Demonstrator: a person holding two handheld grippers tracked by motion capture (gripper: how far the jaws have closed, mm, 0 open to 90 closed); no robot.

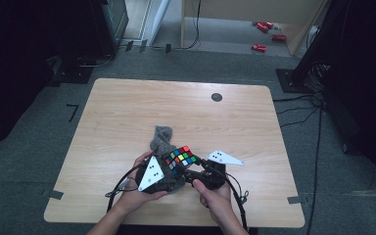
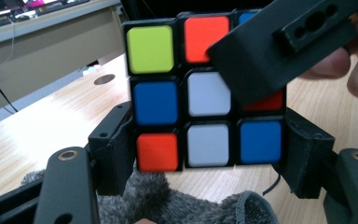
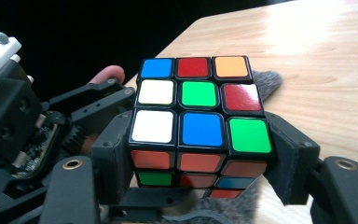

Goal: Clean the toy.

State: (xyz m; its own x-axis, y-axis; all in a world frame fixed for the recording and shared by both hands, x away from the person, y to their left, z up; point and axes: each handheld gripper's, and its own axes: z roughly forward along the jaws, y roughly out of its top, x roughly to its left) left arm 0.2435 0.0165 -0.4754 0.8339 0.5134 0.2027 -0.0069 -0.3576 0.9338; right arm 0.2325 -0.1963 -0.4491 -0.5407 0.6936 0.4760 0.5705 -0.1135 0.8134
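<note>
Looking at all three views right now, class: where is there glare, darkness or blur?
High view: dim and soft, dark at both sides. Left gripper view: the puzzle cube is fairly sharp, the other tool across it blurred. Right gripper view: glare washes out the far table; a red sticker shines.

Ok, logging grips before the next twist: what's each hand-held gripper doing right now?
Left hand-held gripper: closed on the puzzle cube.
Right hand-held gripper: closed on the same cube.
</note>
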